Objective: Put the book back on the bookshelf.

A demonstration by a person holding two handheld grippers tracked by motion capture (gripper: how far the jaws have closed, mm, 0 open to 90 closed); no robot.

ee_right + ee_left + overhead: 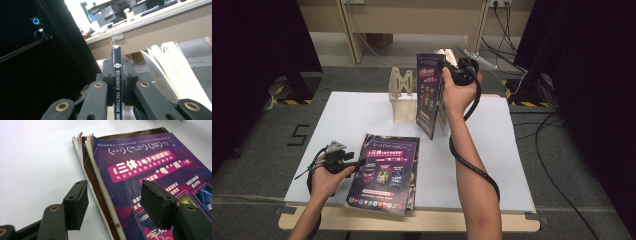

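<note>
Approx halfway, I'd judge. Left gripper (343, 159), jaws open, straddles edge of flat mags (384, 172) at 7 o'clock on the surface (492, 165); 2 stacked, still to shelve. Wooden rack (403, 97) at 12. Right gripper (458, 70) clamps 1 upright mag (428, 95) by the spine, just right of rack.

Two tools: left tool (360, 161) at 8 o'clock, right tool (447, 64) at 12. Three magazines: stacked pair (384, 172) at 6 o'clock, one upright (428, 95) at 12. One rack (404, 97).
</note>
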